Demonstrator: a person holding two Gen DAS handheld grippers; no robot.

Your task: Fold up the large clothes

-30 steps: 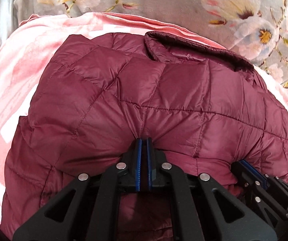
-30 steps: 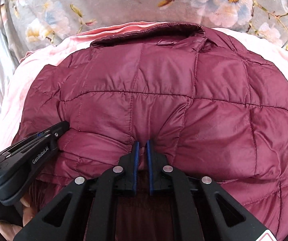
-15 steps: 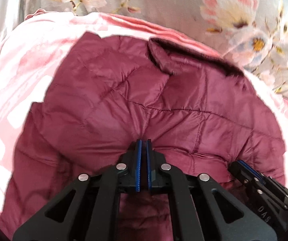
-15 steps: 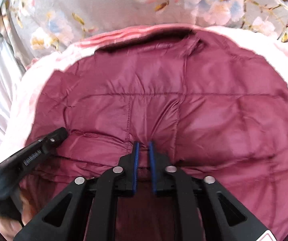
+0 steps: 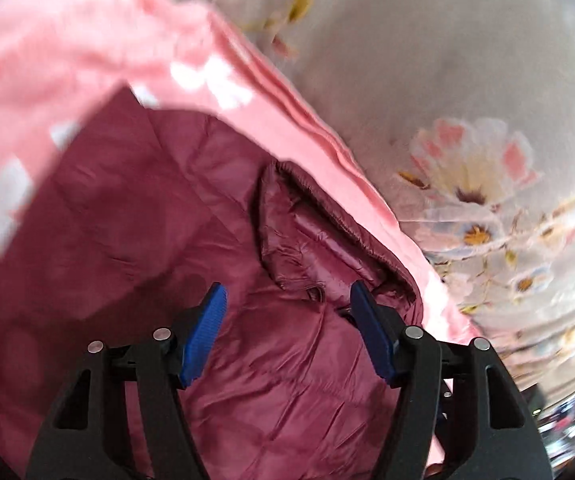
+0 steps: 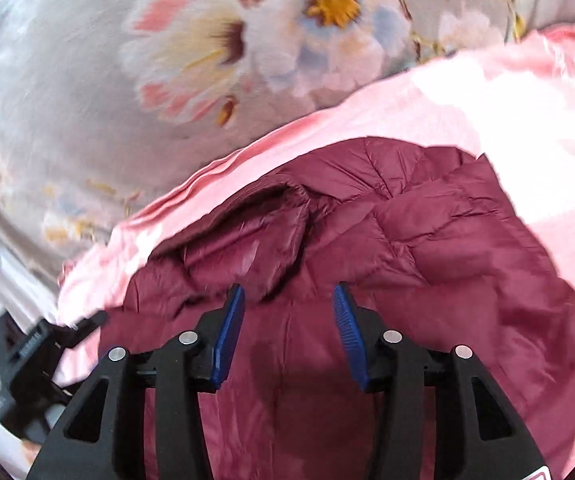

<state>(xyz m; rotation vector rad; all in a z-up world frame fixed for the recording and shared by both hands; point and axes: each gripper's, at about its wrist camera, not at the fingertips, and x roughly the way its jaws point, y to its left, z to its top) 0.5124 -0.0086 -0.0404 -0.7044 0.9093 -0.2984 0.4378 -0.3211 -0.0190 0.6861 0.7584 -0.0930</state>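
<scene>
Both your grippers, left (image 5: 287, 320) and right (image 6: 289, 316), have just opened, nothing between the pads; the jacket (image 6: 427, 248), released to keep its fold, lies mid-frame on the pink sheet (image 6: 507, 92).

Floral bedspread (image 6: 67, 92), seemingly a bed, carries pink blanket (image 6: 467, 104).

quilted jacket (image 6: 367, 264) lying on a spread blanket (image 6: 487, 92), blanket in turn on a flowered sheet (image 6: 87, 80) (collar (image 5: 319, 216) at the far edge). beyond the blanket, only sheet. left gripper (image 6: 39, 344) at the jacket's left edge.
</scene>
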